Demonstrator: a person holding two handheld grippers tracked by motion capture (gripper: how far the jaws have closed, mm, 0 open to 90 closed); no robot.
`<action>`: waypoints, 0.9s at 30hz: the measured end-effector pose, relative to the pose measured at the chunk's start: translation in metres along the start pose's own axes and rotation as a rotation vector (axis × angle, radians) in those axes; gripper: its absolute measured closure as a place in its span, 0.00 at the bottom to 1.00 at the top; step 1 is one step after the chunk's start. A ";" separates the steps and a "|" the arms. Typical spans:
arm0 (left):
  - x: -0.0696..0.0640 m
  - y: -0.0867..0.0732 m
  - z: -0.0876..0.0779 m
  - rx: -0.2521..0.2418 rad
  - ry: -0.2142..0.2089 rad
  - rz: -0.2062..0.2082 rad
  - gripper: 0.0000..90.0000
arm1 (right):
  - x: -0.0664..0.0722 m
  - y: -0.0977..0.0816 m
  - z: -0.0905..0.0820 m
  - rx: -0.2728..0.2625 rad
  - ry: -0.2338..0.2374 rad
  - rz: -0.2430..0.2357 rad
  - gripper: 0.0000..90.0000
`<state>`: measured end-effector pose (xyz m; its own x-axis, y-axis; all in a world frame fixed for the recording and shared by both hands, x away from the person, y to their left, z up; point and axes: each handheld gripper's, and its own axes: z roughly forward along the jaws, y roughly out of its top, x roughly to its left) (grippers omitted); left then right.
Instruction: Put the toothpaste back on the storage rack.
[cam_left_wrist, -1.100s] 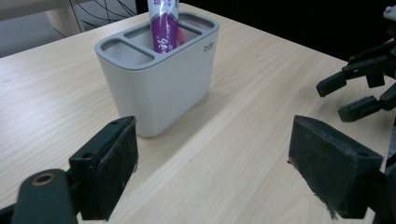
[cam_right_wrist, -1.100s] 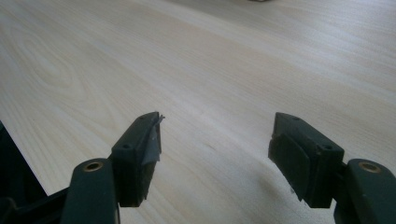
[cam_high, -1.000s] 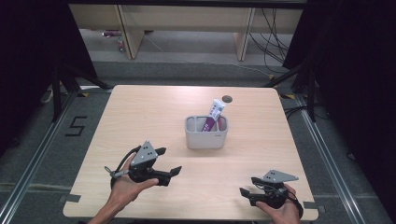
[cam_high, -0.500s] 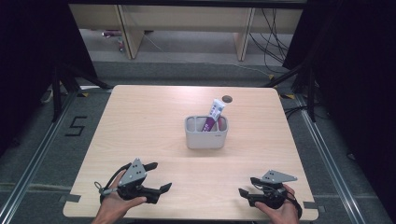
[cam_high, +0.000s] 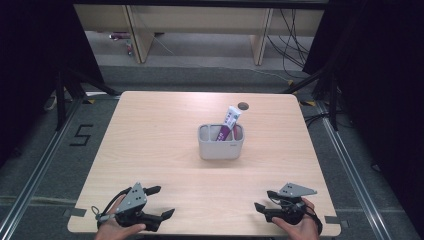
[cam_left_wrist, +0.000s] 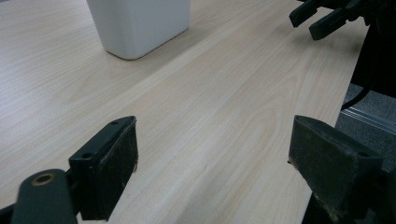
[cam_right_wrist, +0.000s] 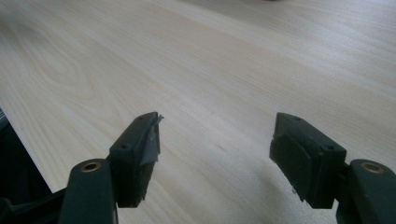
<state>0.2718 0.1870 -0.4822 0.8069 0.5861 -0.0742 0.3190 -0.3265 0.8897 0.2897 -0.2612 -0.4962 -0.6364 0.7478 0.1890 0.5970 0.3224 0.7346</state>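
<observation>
A pale grey holder (cam_high: 221, 142) stands in the middle of the wooden table (cam_high: 155, 135), with a purple and white tube (cam_high: 228, 123) leaning upright in it. In the left gripper view the holder (cam_left_wrist: 139, 24) stands far ahead. My left gripper (cam_high: 162, 201) lies low at the near left corner, jaws open and nothing between them (cam_left_wrist: 212, 163). At the near right edge my right gripper (cam_high: 265, 200) rests in a hand, also open over bare wood (cam_right_wrist: 215, 154). The right gripper's jaws (cam_left_wrist: 322, 16) show at the top right of the left gripper view.
A small dark round hole (cam_high: 243, 105) marks the tabletop behind the holder. Wooden shelving (cam_high: 200, 30) and cables stand on the floor beyond the table. Black frame legs (cam_high: 65, 85) flank both sides. The table's near edge runs just under both hands.
My left gripper has drawn back toward the near left corner and sunk lower onto the table. The right gripper has stayed in place.
</observation>
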 end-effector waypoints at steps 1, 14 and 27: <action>0.000 -0.002 -0.002 0.002 0.003 0.004 0.17 | 0.000 0.000 0.000 -0.003 -0.004 -0.009 0.37; -0.011 -0.022 -0.012 0.081 0.025 0.051 0.17 | 0.000 0.001 -0.001 -0.008 -0.015 -0.040 0.37; -0.009 -0.025 -0.013 0.155 0.088 0.100 0.17 | 0.001 0.000 0.001 -0.006 -0.010 -0.059 0.37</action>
<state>0.2497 0.1993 -0.4983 0.7937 0.6057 0.0569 0.3176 -0.4923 0.8104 0.2897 -0.2600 -0.4961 -0.6656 0.7334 0.1382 0.5551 0.3628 0.7485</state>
